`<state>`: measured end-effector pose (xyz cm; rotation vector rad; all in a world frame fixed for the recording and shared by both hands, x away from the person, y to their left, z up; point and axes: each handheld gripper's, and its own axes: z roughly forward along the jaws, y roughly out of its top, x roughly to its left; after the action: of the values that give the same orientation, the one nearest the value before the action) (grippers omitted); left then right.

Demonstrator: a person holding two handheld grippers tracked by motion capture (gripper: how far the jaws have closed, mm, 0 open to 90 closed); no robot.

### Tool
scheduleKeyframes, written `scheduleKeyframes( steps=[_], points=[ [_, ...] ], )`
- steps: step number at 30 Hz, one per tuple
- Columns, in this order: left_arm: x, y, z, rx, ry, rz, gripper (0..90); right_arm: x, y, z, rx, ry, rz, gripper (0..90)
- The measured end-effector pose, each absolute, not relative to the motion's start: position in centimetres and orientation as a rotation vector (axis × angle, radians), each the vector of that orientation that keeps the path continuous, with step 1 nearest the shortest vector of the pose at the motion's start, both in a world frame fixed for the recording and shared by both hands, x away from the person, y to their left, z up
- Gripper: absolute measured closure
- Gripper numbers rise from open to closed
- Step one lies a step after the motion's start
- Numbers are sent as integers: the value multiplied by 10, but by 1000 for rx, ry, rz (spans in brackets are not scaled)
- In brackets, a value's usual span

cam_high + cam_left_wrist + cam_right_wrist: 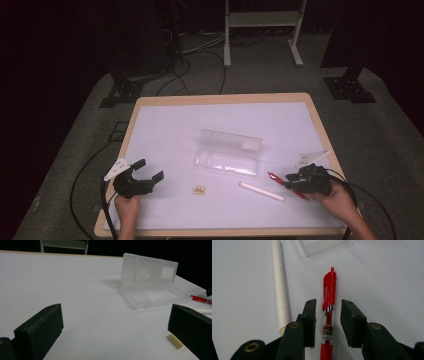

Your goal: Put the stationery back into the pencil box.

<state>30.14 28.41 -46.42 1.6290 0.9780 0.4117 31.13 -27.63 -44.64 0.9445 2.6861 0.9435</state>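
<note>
A red click pen (329, 285) lies on the white table top, its clip end pointing away from my right gripper (328, 302). That gripper is open and straddles the pen's barrel, with a small gap on each side. In the high view the red pen (280, 179) and right gripper (291, 180) sit at the front right. A white stick-like pen (280, 282) lies just left of the red one. My left gripper (148, 170) is open at the front left, holding nothing. A clear plastic case (227, 152) stands open mid-table, lid upright.
A small tan eraser (199, 190) lies between the two grippers, near the front; it also appears beside the left gripper's right jaw as the eraser (175, 341). The table's wooden rim (220, 98) borders the white top. Cables trail off both front corners.
</note>
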Motion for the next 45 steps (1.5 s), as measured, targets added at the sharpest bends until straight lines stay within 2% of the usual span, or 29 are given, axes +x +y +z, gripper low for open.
scheduleKeyframes(
  steps=[8,18,27,45],
  points=[
    [302,284,-464,1633,980,411,0,309,-281,-449,957,2682,926,717],
    [302,284,-464,1635,980,412,0,306,-280,-457,963,2697,901,723],
    [302,284,-464,1634,982,411,0,305,-280,-459,956,2686,891,772],
    [302,284,-464,1636,980,410,0,306,-280,-453,939,2694,907,788]
  ],
)
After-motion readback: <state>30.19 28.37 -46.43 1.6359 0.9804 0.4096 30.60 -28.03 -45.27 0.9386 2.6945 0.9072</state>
